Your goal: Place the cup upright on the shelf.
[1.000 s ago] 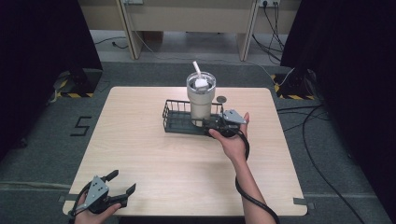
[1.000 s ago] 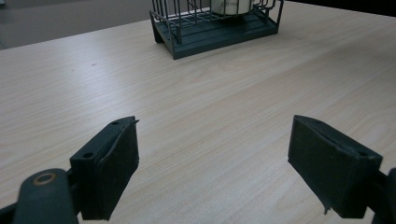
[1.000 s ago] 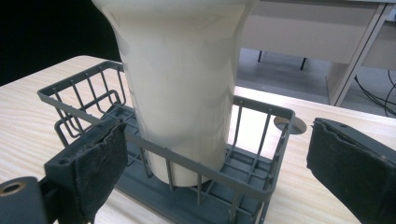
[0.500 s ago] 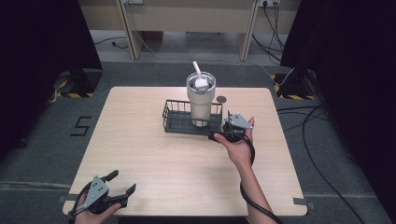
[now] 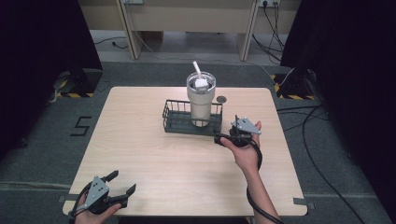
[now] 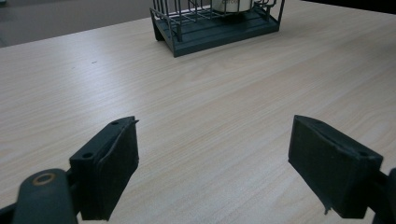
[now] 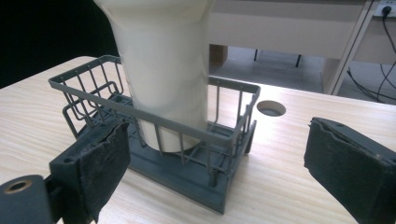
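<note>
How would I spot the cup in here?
Find the pale wooden table, then the dark wire basket toward its far side. The cream tumbler stands upright inside it, taller than the basket, with a clear lid and a white straw.

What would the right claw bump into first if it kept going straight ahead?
Probably the wire basket: the open right claw points at its near end, and the cream tumbler stands inside, just behind the wires.

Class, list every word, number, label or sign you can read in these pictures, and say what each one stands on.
"5": dark figure on the grey floor, left of the table.
Print near the foot of the tumbler, seen in the left gripper view: too blurred and cut off to read.
No readable text on the wire basket or on either gripper.
</note>
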`<state>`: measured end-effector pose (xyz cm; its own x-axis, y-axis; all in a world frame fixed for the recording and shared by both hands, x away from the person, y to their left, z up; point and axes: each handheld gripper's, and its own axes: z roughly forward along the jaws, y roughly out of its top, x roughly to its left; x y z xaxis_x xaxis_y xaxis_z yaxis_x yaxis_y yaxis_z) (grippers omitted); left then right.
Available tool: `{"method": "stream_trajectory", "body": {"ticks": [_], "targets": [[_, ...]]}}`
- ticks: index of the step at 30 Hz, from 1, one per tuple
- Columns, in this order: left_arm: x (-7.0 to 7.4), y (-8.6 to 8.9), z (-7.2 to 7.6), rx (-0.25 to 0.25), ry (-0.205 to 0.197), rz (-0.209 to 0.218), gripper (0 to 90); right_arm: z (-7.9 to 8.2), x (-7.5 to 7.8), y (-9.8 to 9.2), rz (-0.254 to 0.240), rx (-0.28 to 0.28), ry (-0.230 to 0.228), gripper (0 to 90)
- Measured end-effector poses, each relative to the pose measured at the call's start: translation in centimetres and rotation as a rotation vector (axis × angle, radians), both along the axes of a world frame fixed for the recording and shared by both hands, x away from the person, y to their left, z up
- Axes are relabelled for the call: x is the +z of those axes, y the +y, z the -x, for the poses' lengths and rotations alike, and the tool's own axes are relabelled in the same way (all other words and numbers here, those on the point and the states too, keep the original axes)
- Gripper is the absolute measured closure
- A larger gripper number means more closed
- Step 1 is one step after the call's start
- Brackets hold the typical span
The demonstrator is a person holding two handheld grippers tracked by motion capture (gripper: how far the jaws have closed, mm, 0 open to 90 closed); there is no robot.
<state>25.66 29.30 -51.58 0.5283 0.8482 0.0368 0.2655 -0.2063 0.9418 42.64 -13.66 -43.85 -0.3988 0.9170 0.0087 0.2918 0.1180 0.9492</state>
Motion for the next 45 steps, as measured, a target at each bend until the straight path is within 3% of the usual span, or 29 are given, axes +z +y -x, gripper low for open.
{"method": "stream_trajectory", "body": {"ticks": [21, 45], "targets": [[-0.1, -0.1, 0.0, 0.004, 0.002, 0.0, 15.3, 2.8, -1.0, -3.0, -0.021, -0.042, 0.022, 8.6], [-0.1, -0.1, 0.1, 0.005, 0.0, -0.003, 15.3, 5.8, -2.7, -5.5, -0.007, -0.083, 0.04, 9.8]]}}
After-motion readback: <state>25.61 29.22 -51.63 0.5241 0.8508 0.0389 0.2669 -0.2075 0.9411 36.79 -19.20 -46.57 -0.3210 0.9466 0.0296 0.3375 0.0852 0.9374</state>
